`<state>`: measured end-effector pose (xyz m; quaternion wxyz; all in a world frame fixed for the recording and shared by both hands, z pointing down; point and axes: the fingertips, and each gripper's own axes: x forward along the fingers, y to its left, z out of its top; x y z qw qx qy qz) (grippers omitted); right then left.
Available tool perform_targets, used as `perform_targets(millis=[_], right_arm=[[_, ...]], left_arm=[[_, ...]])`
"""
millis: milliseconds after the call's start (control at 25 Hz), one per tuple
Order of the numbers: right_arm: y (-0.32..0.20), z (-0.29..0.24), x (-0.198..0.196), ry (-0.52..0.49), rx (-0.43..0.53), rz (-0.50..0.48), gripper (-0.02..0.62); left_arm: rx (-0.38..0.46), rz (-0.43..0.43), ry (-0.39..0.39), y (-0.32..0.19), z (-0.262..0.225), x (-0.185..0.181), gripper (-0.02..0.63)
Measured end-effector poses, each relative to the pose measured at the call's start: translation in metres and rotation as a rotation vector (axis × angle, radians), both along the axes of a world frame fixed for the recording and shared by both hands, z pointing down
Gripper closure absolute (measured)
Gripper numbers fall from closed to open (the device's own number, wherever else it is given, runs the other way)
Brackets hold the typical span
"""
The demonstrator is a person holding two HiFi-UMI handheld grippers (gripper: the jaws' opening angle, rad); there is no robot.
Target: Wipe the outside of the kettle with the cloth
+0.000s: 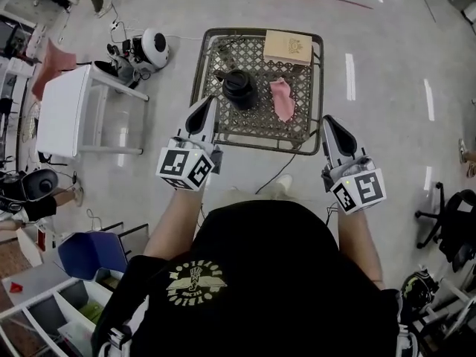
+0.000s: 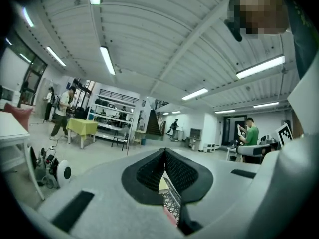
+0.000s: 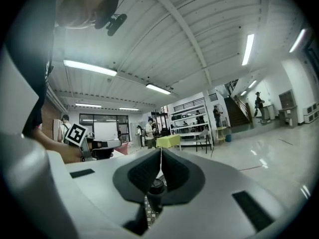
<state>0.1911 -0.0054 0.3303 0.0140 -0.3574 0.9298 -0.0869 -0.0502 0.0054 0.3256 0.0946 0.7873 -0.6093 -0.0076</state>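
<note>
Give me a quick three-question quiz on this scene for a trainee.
1. True or false: in the head view the cloth lies on the table, right of the kettle.
2. What does the right gripper hold? A: the kettle. B: the cloth. C: nothing.
3. Fill in: the box sits at the table's ___ edge from the person.

Key: 1 true. 2 C, its jaws are shut and empty. 3 far.
</note>
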Motion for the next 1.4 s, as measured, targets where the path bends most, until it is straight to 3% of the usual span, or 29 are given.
perform_targets(millis=[440,840,1200,1400], right_arm=[[-0.01,0.001,0.009,-0.025,-0.004,-0.042,0.583],[-0.033,-0.001,-0.002,0.093,0.051,0.025,0.583],[-0.073,0.021,-0.038,0.158,-0.023,0.092,0.583],[-0.102,0.031,-0.064,0.203,-0.055,0.141,0.583]], left_arm=[[-0.019,-0.097,-0.085,0.012,-0.008,-0.014,0.601],[0.032,0.011,-0.277,-0.02,-0.004,0.002,0.601],[-0.01,0.114,-0.252,-0.074,0.029,-0.026,0.601],[-0.055,0.186,-0.196,-0.111,0.057,-0.048,0.601]])
